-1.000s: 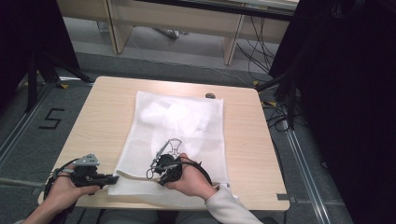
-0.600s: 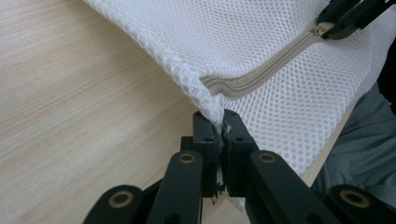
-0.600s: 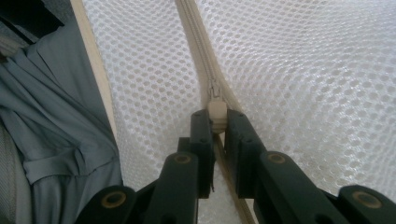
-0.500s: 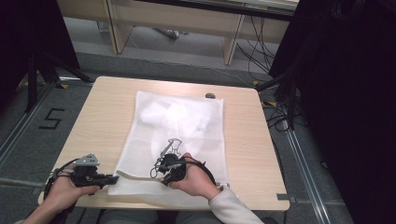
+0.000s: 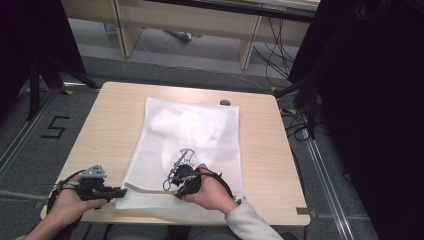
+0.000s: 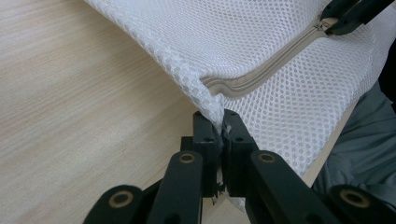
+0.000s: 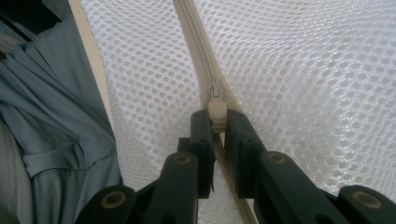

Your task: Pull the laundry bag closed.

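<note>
A white mesh laundry bag [image 5: 200, 140] lies flat on the wooden table [image 5: 100, 130], with something white bunched inside its far half. Along its near edge runs a beige zipper [image 6: 261, 79]. My left gripper [image 5: 121, 191] lies at the bag's near left corner, and in the left gripper view the left gripper [image 6: 222, 123] is shut on the mesh corner [image 6: 212, 105]. My right gripper [image 5: 169, 183] rests on the bag's near middle. In the right gripper view the right gripper [image 7: 217, 122] is shut on the beige zipper pull [image 7: 216, 110].
A small dark object [image 5: 225, 102] sits at the table's far edge beside the bag. The person's grey clothing [image 7: 56, 116] lies just past the near table edge. Bare wood lies left and right of the bag. Cables and black stands surround the table.
The right hand has edged slightly toward the near edge, still clamped on the zipper pull. The left hand and the bag corner have stayed put.
</note>
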`<state>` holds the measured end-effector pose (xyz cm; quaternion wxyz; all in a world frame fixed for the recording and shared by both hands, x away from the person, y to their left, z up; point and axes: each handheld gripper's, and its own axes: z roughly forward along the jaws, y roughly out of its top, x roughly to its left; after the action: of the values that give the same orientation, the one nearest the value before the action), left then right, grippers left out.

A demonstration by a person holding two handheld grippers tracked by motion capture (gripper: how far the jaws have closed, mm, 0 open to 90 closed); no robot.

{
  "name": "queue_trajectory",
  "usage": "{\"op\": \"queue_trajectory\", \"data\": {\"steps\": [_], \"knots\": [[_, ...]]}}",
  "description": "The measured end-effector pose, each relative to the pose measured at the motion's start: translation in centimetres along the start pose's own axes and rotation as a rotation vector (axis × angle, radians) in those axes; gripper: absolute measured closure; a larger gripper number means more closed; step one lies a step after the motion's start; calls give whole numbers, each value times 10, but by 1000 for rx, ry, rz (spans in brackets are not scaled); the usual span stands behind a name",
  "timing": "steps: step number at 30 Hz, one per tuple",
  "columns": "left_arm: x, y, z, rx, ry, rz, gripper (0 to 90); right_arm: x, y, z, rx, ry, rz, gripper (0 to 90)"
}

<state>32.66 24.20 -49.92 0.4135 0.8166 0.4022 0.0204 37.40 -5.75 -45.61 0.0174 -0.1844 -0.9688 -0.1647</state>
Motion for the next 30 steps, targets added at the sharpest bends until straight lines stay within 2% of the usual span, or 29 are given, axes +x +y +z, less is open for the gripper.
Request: {"op": "queue_trajectory", "data": {"steps": [3, 4, 5, 6, 7, 8, 12, 15, 18, 22, 24, 25, 29, 30], "knots": [[0, 0, 0, 1, -1, -1, 854, 0, -1, -1, 8, -12, 23, 822], [0, 0, 0, -2, 1, 0, 855, 0, -1, -1, 10, -6, 17, 823], [-1, -1, 1, -24, 5, -2, 854, 0, -1, -1, 4, 1, 13, 823], [-1, -1, 1, -22, 4, -2, 855, 0, -1, -2, -4, 2, 13, 823], [0, 0, 0, 1, 7, 1, 855, -1, -2, -2, -3, 0, 9, 823], [0, 0, 0, 0, -2, 0, 855, 0, -2, -3, 14, -9, 31, 823], [0, 0, 0, 1, 6, 2, 855, -2, -4, -3, 8, -5, 24, 822], [0, 0, 0, -1, -2, 1, 854, -1, -4, -4, 14, -5, 29, 823], [0, 0, 0, 0, -3, -1, 854, -3, -5, -4, 3, 4, 13, 823], [0, 0, 0, 0, -2, 0, 854, -2, -5, -5, 13, -3, 28, 823], [0, 0, 0, 2, 0, 1, 854, -3, -5, -5, 8, 4, 11, 823], [0, 0, 0, 1, -1, 3, 854, -2, -5, -5, 18, -1, 29, 823], [0, 0, 0, 0, 6, 1, 854, -4, -7, -6, 25, -5, 24, 822], [0, 0, 0, -10, 9, 3, 855, -4, -8, -6, 27, -1, 36, 822]]}}
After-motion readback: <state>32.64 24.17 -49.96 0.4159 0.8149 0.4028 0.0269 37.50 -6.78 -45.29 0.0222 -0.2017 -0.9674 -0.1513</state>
